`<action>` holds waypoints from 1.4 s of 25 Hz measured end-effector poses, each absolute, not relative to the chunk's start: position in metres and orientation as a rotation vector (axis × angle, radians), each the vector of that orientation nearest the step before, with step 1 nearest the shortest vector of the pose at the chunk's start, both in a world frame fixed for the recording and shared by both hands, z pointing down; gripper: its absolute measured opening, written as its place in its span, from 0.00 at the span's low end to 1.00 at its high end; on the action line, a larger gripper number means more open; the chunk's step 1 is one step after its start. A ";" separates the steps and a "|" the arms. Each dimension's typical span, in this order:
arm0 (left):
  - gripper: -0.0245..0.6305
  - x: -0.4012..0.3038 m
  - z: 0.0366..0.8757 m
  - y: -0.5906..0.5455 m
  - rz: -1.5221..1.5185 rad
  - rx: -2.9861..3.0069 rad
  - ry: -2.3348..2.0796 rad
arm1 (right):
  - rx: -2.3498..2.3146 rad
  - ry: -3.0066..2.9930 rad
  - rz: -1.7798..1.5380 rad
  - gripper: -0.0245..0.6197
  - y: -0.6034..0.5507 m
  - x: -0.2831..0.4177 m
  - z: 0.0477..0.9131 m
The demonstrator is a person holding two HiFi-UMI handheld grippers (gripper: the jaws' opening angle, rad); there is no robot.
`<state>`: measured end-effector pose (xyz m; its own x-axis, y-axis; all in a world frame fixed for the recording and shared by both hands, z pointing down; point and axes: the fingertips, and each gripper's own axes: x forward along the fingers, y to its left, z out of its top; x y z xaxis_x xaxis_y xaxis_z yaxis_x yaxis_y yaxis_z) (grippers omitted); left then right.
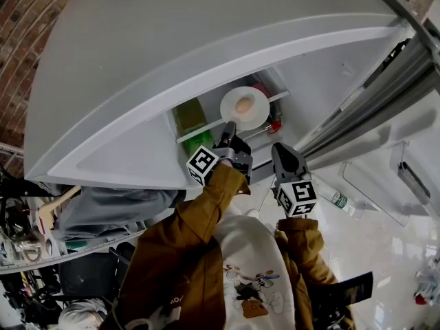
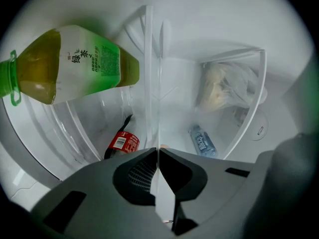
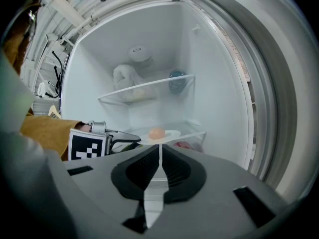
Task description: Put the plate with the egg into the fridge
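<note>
Brick wall (image 1: 20,60) shows at the upper left of the head view, beside an open white fridge (image 3: 214,93). Inside it, the plate (image 1: 260,102) is round and white. It sits level and face up, at the height of the lower glass shelf (image 3: 195,131). Whether it touches the glass cannot be told. Being round, it has no long axis. The edge nearest the person is the one held.

The egg (image 1: 243,105) lies on its side at the plate's middle, and which way its longer axis runs is not clear.

The left tool (image 1: 229,128) points level into the fridge, its jaws nearly together and pinching the plate's thin rim. From its own camera the plate shows edge-on, as a pale band running away from the jaws. The right tool (image 1: 280,148) is just beside it, outside the shelf, with its jaws together and nothing between them.

On the upper shelf (image 3: 149,87) are a white bag (image 3: 124,81), a round lidded tub (image 3: 139,54) behind it and a dark round thing (image 3: 175,81).

The left gripper view also shows a green tea bottle (image 2: 75,66), a cola bottle (image 2: 122,142) with a red label, a small water bottle (image 2: 202,141) and a clear plastic bag (image 2: 224,86) of pale food.
</note>
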<state>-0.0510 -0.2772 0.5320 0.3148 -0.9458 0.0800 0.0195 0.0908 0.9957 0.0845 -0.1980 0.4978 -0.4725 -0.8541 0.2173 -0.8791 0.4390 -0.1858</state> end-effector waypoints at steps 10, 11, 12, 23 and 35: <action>0.07 -0.058 0.533 -0.289 -0.959 1.236 -1.020 | 1.556 -2.585 0.424 0.05 -0.203 0.083 0.499; 0.07 -0.058 0.533 -0.290 -0.962 1.233 -1.021 | 1.556 -2.585 0.425 0.05 -0.203 0.083 0.499; 0.07 -0.058 0.533 -0.291 -0.963 1.233 -1.021 | 1.555 -2.585 0.425 0.05 -0.204 0.083 0.499; 0.07 -0.061 0.537 -0.294 -0.987 1.248 -1.002 | 1.557 -2.586 0.424 0.05 -0.204 0.084 0.498; 0.07 -0.056 0.530 -0.283 -0.969 1.288 -0.986 | 1.552 -2.589 0.422 0.05 -0.198 0.081 0.497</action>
<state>-0.0562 -0.2830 0.5301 0.2972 -0.9541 0.0365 0.0201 0.0445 0.9988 0.0807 -0.1976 0.4975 -0.4785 -0.8500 0.2202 -0.8759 0.4445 -0.1874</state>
